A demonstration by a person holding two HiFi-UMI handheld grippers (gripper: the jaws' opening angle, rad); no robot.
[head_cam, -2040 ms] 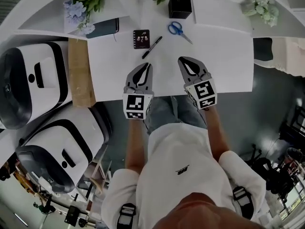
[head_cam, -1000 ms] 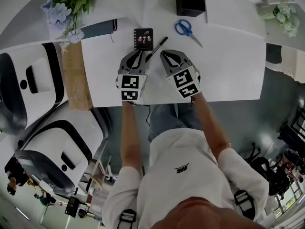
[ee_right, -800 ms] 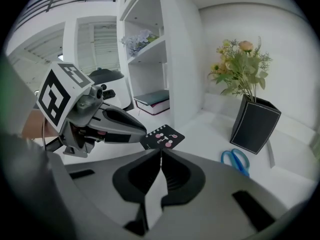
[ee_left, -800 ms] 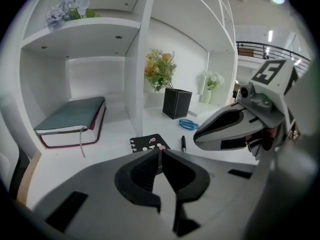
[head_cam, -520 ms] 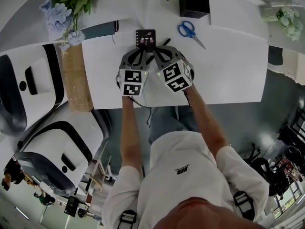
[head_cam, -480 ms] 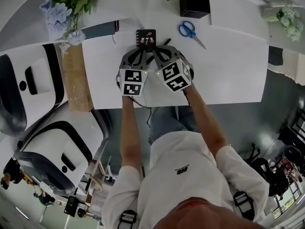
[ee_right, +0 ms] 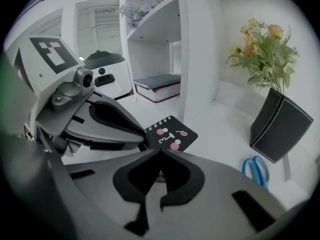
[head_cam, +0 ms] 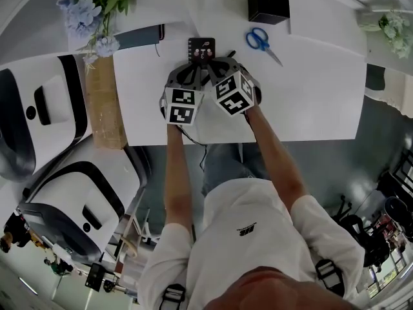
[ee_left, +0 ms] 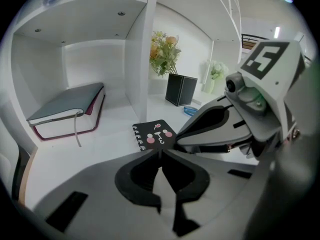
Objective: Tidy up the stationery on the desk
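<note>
black spiral notepad point(head_cam: 202, 48) and blue scissors point(head_cam: 261, 39) lie loose on the white table point(head_cam: 310, 89), so tidying looks barely begun, with left tongs point(ee_left: 161, 153) and right tongs point(ee_right: 159, 151) both closed, empty, just short of the notepad.

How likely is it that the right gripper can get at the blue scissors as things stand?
Probably yes. Only bare white desk lies between the right gripper and the blue scissors; the black planter stands behind them, not in the way. The gripper's fingers are together, so they would need to open first.
</note>
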